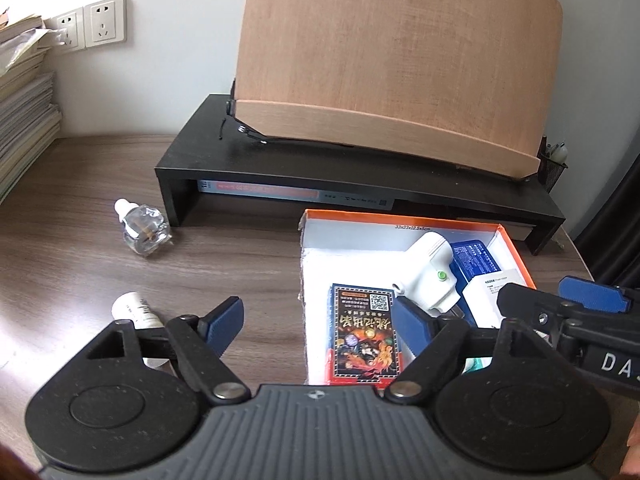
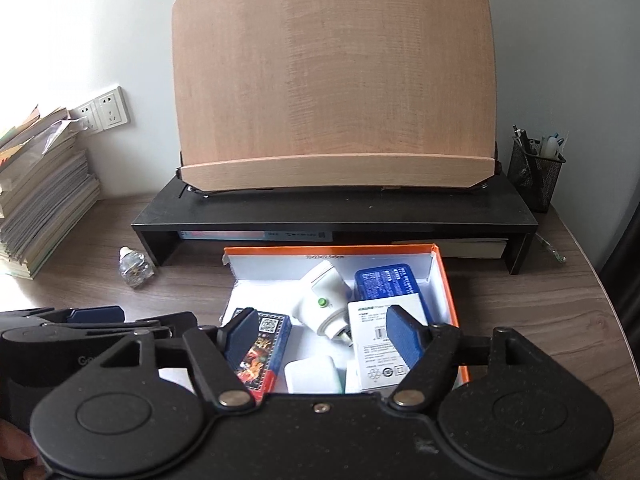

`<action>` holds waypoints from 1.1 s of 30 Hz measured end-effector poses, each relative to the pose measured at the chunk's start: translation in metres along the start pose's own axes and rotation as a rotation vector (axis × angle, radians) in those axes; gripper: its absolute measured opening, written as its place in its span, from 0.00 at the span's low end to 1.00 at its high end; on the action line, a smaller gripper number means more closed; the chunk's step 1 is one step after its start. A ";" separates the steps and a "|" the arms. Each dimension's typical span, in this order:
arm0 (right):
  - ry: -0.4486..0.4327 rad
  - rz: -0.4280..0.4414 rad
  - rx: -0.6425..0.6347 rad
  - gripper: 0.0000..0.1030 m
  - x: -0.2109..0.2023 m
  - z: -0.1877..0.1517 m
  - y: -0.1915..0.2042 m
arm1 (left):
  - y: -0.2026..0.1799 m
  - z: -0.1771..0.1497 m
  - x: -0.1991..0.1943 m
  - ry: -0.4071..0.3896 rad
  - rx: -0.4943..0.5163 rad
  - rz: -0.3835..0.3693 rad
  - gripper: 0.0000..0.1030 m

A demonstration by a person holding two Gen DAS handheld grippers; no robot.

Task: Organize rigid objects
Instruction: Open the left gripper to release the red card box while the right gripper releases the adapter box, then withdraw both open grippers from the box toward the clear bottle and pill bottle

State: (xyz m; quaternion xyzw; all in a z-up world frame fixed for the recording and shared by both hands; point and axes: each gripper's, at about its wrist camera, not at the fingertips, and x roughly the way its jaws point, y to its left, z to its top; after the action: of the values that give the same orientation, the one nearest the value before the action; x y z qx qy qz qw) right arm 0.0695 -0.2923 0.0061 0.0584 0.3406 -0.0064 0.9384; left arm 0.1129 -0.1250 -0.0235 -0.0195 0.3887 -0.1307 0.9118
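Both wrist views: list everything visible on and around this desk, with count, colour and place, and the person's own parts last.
Box: one, orange outside, white inside, open, desk centre.
Card box: one, dark printed, in box, left side.
Plug-in device: one, white with green button, box middle.
Blue pack: one, box rear right.
White carton: one, box right.
White pad: one, box front.
Glass bottle: one, clear, lying on desk left of riser.
White bottle: one, lying on desk near left gripper.
Riser: one, black, behind box.
Wooden stand: one, tan, on riser.
Mesh pen cup: one, black, far right.
Paper stack: one, far left.
Wall sockets: two, white.
Left gripper: open, empty.
Right gripper: open, empty.
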 end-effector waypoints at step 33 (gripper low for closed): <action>0.121 0.192 -0.150 0.85 0.052 -0.032 0.186 | 0.187 -0.027 -0.054 -0.001 -0.171 0.130 0.89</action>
State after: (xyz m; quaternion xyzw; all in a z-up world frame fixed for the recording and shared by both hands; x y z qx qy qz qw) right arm 0.0987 -0.1023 -0.0325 0.0208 0.3891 0.1123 0.9141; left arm 0.0988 0.0707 -0.0300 -0.0719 0.3982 -0.0375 0.9137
